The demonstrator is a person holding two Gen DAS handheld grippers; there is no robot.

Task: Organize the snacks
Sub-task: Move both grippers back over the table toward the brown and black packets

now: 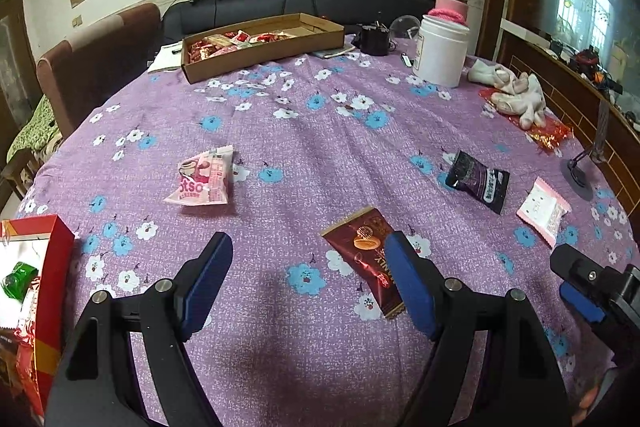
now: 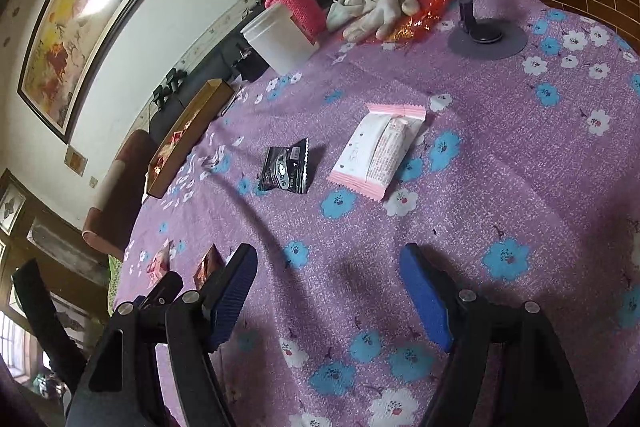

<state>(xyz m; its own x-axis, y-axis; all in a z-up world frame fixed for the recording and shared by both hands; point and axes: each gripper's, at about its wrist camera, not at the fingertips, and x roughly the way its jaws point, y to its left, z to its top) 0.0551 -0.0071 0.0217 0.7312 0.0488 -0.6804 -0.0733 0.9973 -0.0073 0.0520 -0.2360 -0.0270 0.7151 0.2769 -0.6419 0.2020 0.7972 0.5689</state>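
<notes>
Several snack packets lie on the purple flowered tablecloth [image 1: 320,147]. In the left wrist view, a pink packet [image 1: 204,179] lies left of centre, a dark red biscuit packet [image 1: 368,255] lies by my right finger, a black packet [image 1: 478,183] and a pale pink packet [image 1: 542,213] lie to the right. My left gripper [image 1: 308,259] is open and empty just above the cloth. In the right wrist view, my right gripper [image 2: 328,275] is open and empty, with the black packet [image 2: 286,167] and pale pink packet [image 2: 378,151] ahead of it.
A red box [image 1: 44,291] with sweets stands at the near left. A cardboard tray [image 1: 260,45] of snacks sits at the back. A white tub [image 1: 440,51], pink-sleeved jar [image 1: 452,3], gloves [image 1: 516,95] on red foil and a phone stand [image 2: 486,35] sit at the right.
</notes>
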